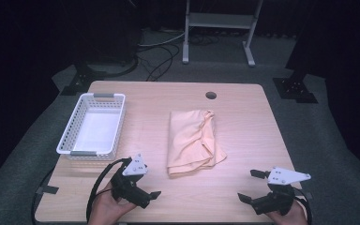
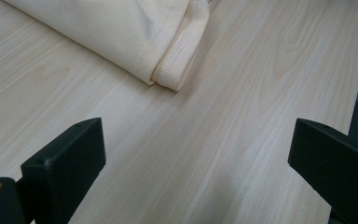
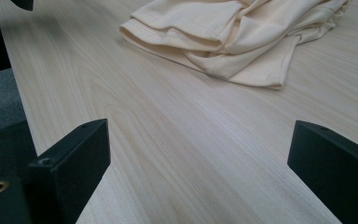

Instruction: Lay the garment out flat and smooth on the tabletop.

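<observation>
At mid-frame the folded cloth (image 1: 194,140) lies untouched; both grippers, left (image 1: 140,186) and right (image 1: 252,185), wait released, nothing apparently begun.

The left claw (image 1: 146,186) sits low at the near left, held by the person's left hand (image 1: 107,206), its jaws spread wide and holding nothing. The right claw (image 1: 250,185) sits at the near right in the right hand (image 1: 288,216), jaws likewise wide apart, pointing leftward.
</observation>
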Demonstrator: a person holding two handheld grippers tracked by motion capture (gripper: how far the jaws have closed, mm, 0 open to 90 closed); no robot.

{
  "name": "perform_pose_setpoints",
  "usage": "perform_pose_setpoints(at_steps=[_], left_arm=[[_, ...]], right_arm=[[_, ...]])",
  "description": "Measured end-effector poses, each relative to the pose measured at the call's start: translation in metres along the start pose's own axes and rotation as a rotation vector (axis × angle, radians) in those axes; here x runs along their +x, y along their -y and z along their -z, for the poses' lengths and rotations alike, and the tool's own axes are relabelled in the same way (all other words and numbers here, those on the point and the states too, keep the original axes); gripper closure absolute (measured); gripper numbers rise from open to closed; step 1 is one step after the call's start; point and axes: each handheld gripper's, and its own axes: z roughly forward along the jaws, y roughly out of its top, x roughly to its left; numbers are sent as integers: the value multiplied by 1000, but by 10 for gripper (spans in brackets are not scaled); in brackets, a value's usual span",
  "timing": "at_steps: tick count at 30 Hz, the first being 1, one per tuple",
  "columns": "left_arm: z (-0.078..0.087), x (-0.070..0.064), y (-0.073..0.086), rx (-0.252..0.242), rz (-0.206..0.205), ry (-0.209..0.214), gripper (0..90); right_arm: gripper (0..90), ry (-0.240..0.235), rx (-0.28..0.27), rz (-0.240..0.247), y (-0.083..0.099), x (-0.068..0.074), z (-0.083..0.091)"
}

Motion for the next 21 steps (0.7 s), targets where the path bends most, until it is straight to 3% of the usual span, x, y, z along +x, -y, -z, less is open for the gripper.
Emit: perform_pose_setpoints(at_steps=[14, 21], left_arm=[[0, -1, -2, 5, -4, 0, 36], [-4, -2, -2, 12, -5, 14, 36]], right_arm=[[53, -21, 18, 18, -6, 8, -9], [53, -23, 26, 41, -18, 8, -17]])
